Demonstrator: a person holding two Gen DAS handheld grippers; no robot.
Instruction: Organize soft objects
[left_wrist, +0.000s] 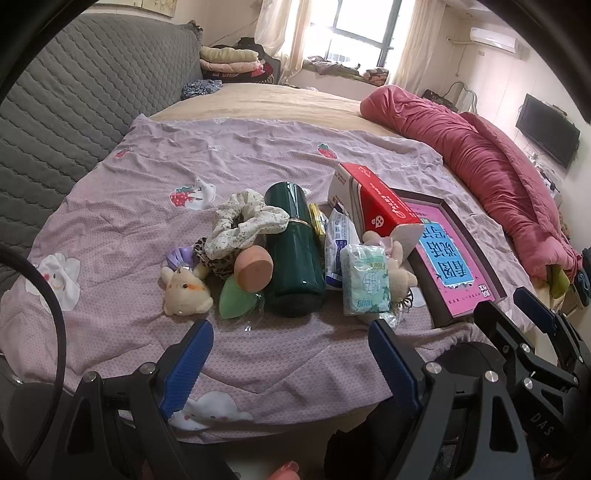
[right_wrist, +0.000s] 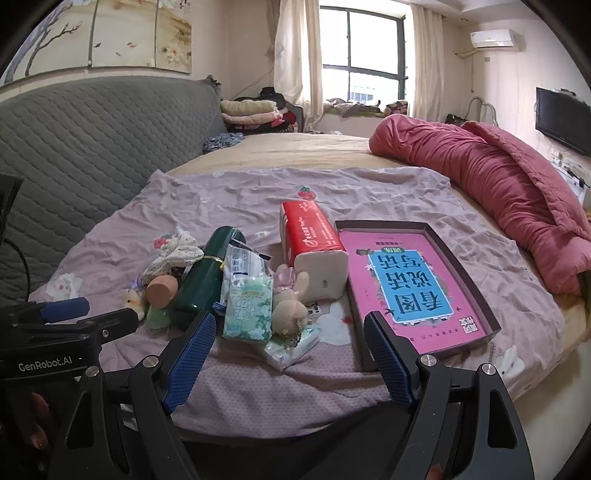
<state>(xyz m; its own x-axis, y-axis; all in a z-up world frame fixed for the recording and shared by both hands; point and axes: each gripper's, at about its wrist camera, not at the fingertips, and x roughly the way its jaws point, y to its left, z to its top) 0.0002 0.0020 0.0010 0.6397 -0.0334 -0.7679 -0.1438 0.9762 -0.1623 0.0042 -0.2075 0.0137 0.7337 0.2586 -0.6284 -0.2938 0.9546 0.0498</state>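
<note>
While both grippers hang low over the near edge of the bed, nothing is held.
Left gripper (left_wrist: 291, 354): jaws wide apart, empty, pointed at the clutter.
Right gripper (right_wrist: 290, 350): jaws wide apart too, empty, just short of the tissue pack (right_wrist: 249, 308).
Pile: sits mid-blanket (left_wrist: 129, 206), everything bunched together.
Flask (left_wrist: 291, 247): dark green, lying on its side in the middle of the pile.
Scrunchie (left_wrist: 240, 223): cream floral, draped against the flask's left side.
Sponge (left_wrist: 254, 267): peach, touching the flask, above a green leaf (left_wrist: 234, 301).
Left plush (left_wrist: 184, 290): cream, at the pile's left edge.
Right plush (right_wrist: 290, 301): tan, wedged between the tissue pack and the red tissue brick (right_wrist: 314, 245).
Tray (right_wrist: 476, 295): right of the pile, holding a pink book (right_wrist: 410, 286).
Quilt (right_wrist: 498, 184): red, rolled along the far right.
</note>
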